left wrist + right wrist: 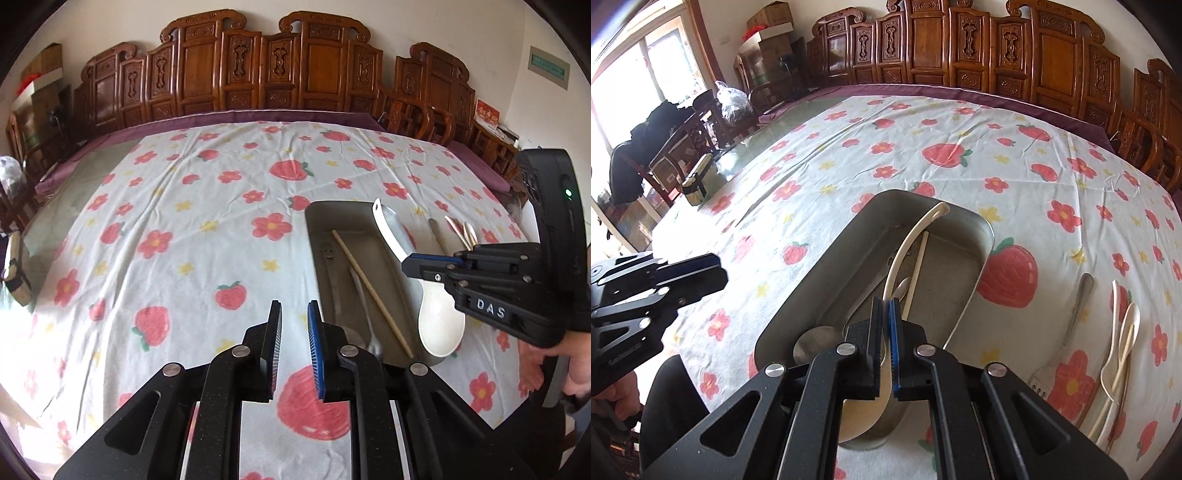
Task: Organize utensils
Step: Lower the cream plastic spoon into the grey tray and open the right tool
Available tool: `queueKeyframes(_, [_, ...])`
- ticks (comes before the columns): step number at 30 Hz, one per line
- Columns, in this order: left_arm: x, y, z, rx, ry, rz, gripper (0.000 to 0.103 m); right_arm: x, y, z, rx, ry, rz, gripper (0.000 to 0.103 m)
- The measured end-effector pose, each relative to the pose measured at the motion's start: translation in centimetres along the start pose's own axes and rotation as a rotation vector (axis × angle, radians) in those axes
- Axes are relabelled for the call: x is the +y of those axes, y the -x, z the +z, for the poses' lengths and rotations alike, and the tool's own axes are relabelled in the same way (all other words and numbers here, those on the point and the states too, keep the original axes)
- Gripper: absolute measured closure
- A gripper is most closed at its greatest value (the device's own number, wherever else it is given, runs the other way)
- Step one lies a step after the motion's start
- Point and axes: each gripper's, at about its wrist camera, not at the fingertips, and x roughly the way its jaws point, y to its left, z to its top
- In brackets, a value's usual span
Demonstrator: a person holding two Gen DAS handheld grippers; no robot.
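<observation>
Right wrist view: the right gripper (886, 306) is clamped on the curved handle of a white rice paddle (905, 251), its broad blade below the jaws at 6 o'clock and the handle tip over the metal tray (827, 254) toward 12 o'clock. This view alone shows, on the cloth at 3 to 4 o'clock of the tray, a slotted metal turner (1067, 325) and several cream spoons (1123, 332) lying overlapped, and a metal spoon bowl (812, 343) inside the tray's near end. Left wrist view: the left gripper (294, 317) hangs over the tablecloth (184, 221) just at 9 o'clock of the tray, jaws narrowly parted with nothing between them. Only this view shows the paddle's full oval blade and a hand (576, 369) on the right tool's grip. The tray is rectangular with rounded corners, dull grey and smooth; inside lies a straight pale wooden chopstick (369, 288). The cloth is white, creased, printed with strawberries and flowers. Carved wooden chairs (258, 74) line the far edge.
</observation>
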Motion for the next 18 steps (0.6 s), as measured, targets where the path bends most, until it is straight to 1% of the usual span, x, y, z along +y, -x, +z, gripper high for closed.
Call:
queueKeyframes(3, [0.2,0.2,-0.4,-0.006,-0.012,0.01,0.082,0.0,-1.1,0.1,0.017,-0.007,-0.01,0.098])
queueKeyframes(4, [0.3,0.2,-0.5,-0.007,-0.017,0.014,0.081,0.0,-1.4,0.2,0.023,-0.008,-0.013,0.098])
queueKeyframes(10, [0.6,0.1,-1.0,-0.005,-0.024,0.017,0.078,0.3,-2.7,-0.2,0.048,0.0,-0.023,0.098])
queueKeyframes(18, [0.4,0.1,-1.5,0.001,-0.027,0.012,0.077,0.7,-2.7,-0.1,0.042,0.0,-0.019,0.098])
